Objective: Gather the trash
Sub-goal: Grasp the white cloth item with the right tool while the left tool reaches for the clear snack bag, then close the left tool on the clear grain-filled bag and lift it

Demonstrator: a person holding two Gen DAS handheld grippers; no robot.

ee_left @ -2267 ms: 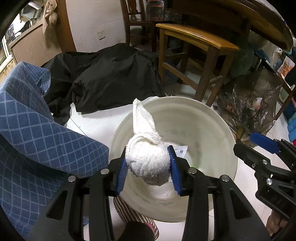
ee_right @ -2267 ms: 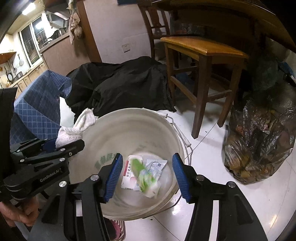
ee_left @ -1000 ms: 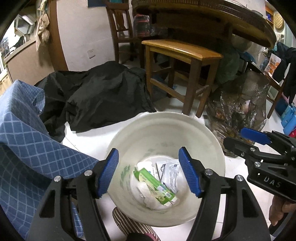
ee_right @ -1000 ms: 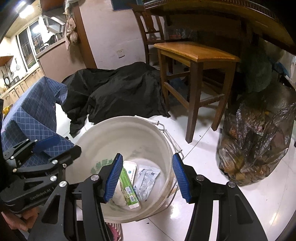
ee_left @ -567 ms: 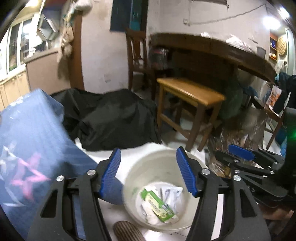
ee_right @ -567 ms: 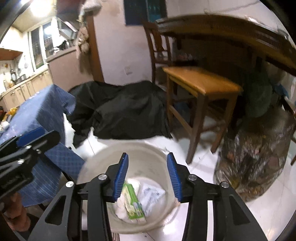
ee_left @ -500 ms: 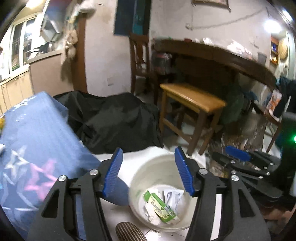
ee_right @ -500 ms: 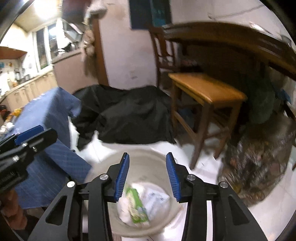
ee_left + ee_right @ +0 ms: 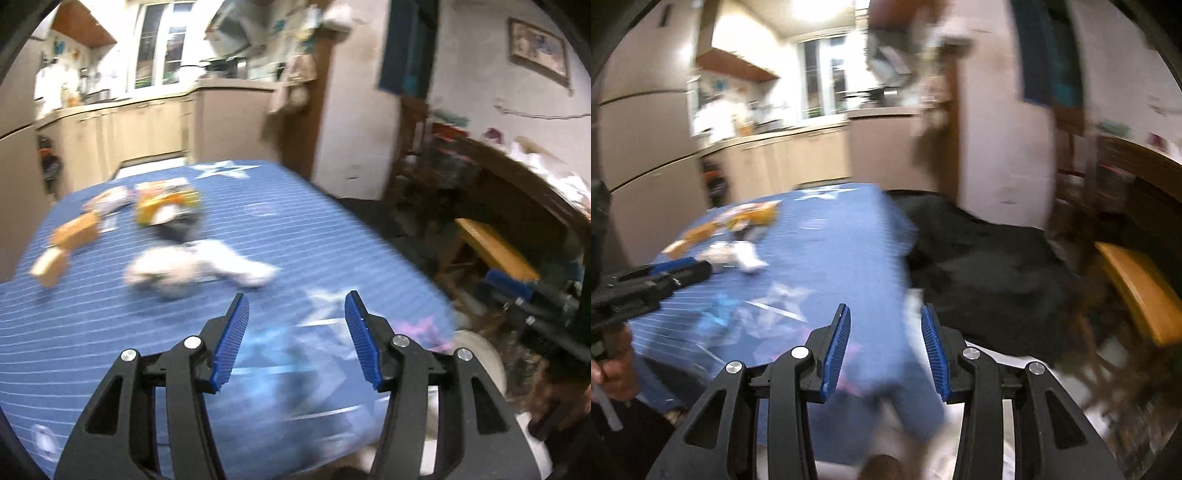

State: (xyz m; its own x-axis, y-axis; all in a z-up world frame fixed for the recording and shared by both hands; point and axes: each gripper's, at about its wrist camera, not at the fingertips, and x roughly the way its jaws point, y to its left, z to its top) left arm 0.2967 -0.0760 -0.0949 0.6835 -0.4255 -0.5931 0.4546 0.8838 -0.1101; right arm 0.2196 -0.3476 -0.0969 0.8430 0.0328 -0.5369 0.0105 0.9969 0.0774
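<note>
Blurred trash lies on the blue star-patterned tablecloth [image 9: 295, 229]: a white crumpled tissue [image 9: 195, 269], a yellow-orange wrapper [image 9: 166, 205] and small orange boxes [image 9: 74, 229]. My left gripper [image 9: 295, 339] hovers over the near part of the table, short of the tissue; its jaws are closing with nothing between them. My right gripper [image 9: 886, 350] is open and empty over the table's right edge. The same litter [image 9: 738, 254] shows far left in the right wrist view, just beyond my left gripper [image 9: 679, 271]. The white bucket [image 9: 484, 358] peeks out at lower right.
A black cloth [image 9: 979, 258] is heaped on the floor right of the table. A wooden stool [image 9: 1137, 288] stands further right, under a dark round table [image 9: 517, 184]. Kitchen cabinets [image 9: 147, 125] line the back. A person's hand [image 9: 613, 369] holds the left gripper.
Both grippers rose from over the bucket and swung left to the blue table. The bucket slid out of the centre of both views. Both pairs of jaws are narrower than a second ago.
</note>
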